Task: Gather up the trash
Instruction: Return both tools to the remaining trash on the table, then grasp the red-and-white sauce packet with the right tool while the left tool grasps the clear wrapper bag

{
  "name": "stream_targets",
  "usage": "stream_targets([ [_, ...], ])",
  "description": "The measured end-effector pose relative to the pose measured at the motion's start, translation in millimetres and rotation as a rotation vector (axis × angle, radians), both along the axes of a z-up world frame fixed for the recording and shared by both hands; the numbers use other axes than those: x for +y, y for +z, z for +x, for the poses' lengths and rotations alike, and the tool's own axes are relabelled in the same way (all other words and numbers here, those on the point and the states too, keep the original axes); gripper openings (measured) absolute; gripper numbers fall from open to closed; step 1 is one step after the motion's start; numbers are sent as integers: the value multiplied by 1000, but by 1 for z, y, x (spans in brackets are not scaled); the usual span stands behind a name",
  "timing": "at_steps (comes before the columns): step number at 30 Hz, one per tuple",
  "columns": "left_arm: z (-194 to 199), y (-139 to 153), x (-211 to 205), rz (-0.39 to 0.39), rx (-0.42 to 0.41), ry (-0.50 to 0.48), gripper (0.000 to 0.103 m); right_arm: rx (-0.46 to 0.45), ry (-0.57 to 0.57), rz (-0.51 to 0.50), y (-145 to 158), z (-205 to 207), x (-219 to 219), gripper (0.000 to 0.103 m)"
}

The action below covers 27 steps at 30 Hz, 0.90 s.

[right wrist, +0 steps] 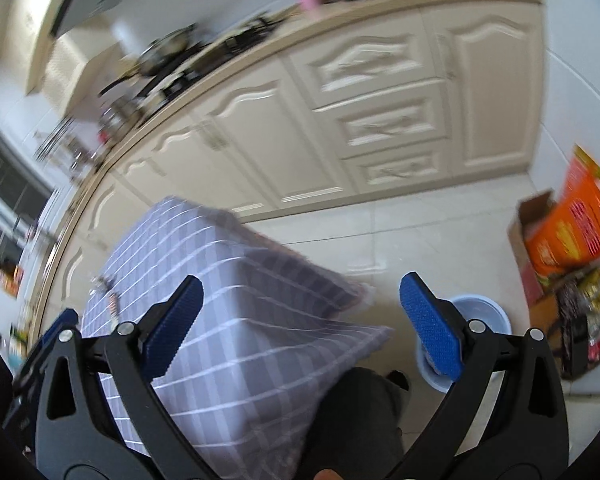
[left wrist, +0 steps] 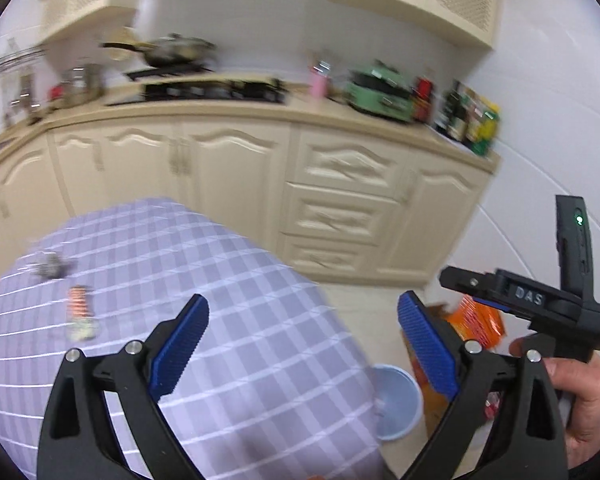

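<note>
On the table draped in a lilac-and-white checked cloth [left wrist: 228,280], two bits of litter still lie near its far left part: a crumpled grey wrapper [left wrist: 51,267] and, just beside it, a long orange-striped packet [left wrist: 80,312]. Both are blurred, so their exact nature cannot be told. The left gripper [left wrist: 303,340] hovers above the cloth with its blue-padded jaws spread wide and nothing between them. The right gripper [right wrist: 300,320] likewise stands apart and empty. A round pale-blue plastic bin [right wrist: 482,312] sits on the tiled floor just beside the table's right corner, near an orange cardboard box [right wrist: 572,224]. Judging by this, collecting has hardly advanced: both pieces remain to be picked up and dropped into the bin.
</note>
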<state>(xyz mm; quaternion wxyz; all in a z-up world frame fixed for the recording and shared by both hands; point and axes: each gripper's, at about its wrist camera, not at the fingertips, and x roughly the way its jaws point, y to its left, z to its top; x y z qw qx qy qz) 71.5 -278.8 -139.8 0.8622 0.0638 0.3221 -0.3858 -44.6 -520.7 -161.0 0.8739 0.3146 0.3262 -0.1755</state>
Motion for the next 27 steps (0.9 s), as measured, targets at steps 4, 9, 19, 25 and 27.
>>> stream_targets([
  [4, 26, 9, 50, -6, -35, 122, 94, 2, 95, -31, 8, 39, 37, 97],
  [9, 59, 8, 111, -3, -41, 253, 94, 15, 226, -80, 14, 95, 94, 97],
  [19, 120, -29, 206, 38, 29, 459, 94, 88, 485, -172, -9, 202, 204, 97],
  [25, 146, -52, 234, 72, 61, 526, 94, 148, 594, -224, -39, 255, 251, 89],
  [27, 158, -59, 239, 80, 72, 538, 94, 176, 625, -244, -49, 265, 261, 74],
])
